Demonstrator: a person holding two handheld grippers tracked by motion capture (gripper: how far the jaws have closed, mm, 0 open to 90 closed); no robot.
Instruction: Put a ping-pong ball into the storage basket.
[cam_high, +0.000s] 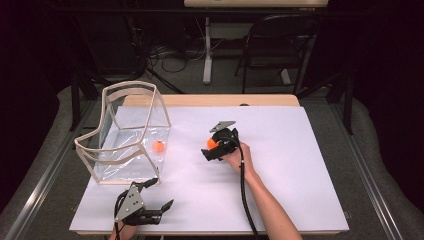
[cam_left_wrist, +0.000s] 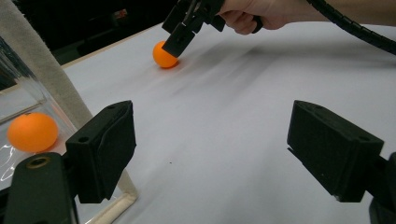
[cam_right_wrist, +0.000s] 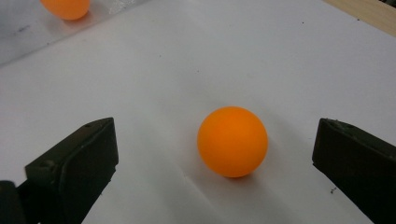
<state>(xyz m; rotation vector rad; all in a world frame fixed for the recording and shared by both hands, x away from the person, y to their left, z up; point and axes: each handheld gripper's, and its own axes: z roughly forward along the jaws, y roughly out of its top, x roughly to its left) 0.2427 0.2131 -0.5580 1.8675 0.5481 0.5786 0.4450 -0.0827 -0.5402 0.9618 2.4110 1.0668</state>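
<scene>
While no writing shows, right hand-held gripper (cam_right_wrist: 215, 163) agape around orange ball (cam_right_wrist: 232, 141); left hand-held gripper (cam_left_wrist: 210, 154) agape, empty.

Second orange ball (cam_right_wrist: 65, 8) cut by top edge; right gripper (cam_left_wrist: 187, 28) hides near ball's (cam_left_wrist: 164, 55) top.

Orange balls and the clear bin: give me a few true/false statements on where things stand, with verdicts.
1. The right gripper has its jaws spread on either side of an orange ball on the white sheet. True.
2. That ball is lifted off the table. False: it rests on the sheet, with its shadow beneath it.
3. A second orange ball lies inside the clear bin. True.
4. The left gripper holds a ball. False: its jaws are open with bare sheet between them.
5. The clear bin stands at the table's right side. False: it stands at the left, near the left gripper.
</scene>
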